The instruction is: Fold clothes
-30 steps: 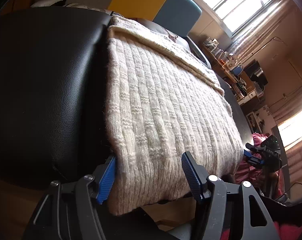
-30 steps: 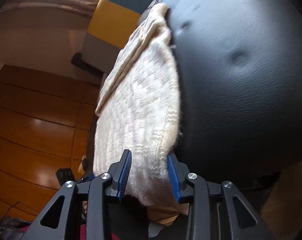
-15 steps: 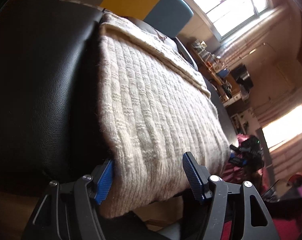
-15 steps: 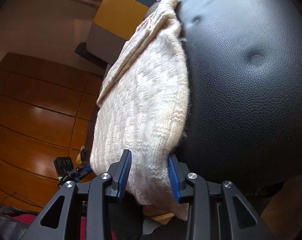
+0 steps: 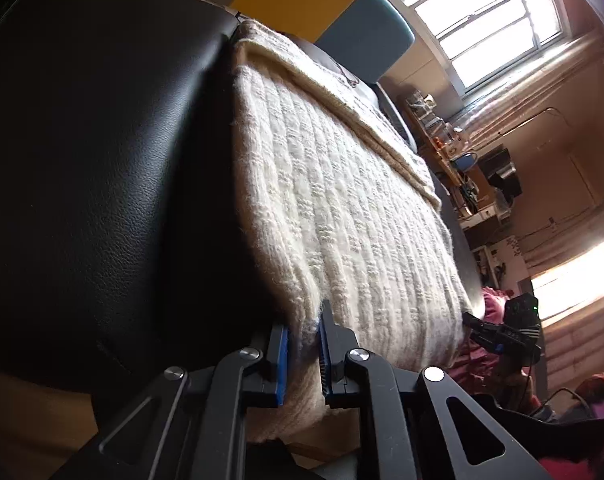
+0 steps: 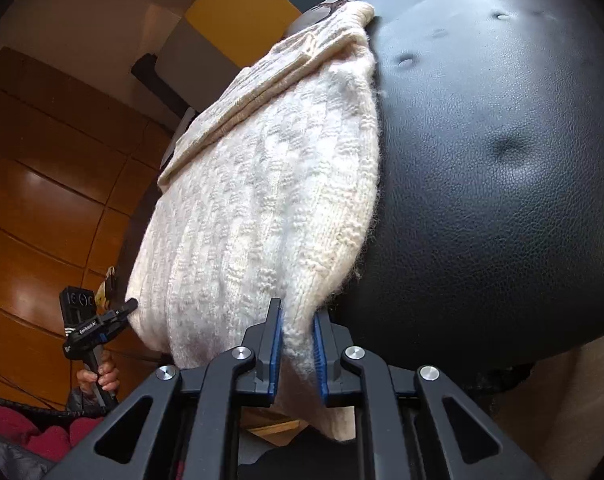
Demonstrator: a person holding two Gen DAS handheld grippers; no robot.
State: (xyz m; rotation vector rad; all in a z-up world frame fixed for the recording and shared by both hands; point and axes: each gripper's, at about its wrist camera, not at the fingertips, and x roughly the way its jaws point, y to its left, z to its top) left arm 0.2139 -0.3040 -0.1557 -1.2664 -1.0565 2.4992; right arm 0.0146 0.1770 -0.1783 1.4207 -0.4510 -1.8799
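A cream knitted sweater [image 5: 353,208] lies folded on a black leather seat [image 5: 102,184], its near edge hanging over the front. My left gripper [image 5: 303,344] is shut on the sweater's near left corner. My right gripper [image 6: 296,344] is shut on the near right corner of the sweater [image 6: 262,200]. The right gripper also shows in the left wrist view [image 5: 497,332], and the left gripper in the right wrist view [image 6: 98,320], each at the sweater's edge.
The black seat [image 6: 501,200] spreads to the right of the sweater. A yellow and blue cushion [image 5: 325,4] stands behind. Wooden floor [image 6: 42,208] lies to the left. A cluttered shelf [image 5: 461,152] and windows are at the far right.
Both grippers have closed on the sweater's near edge; their jaws were wide apart around the cloth before. The left closed on the left corner.
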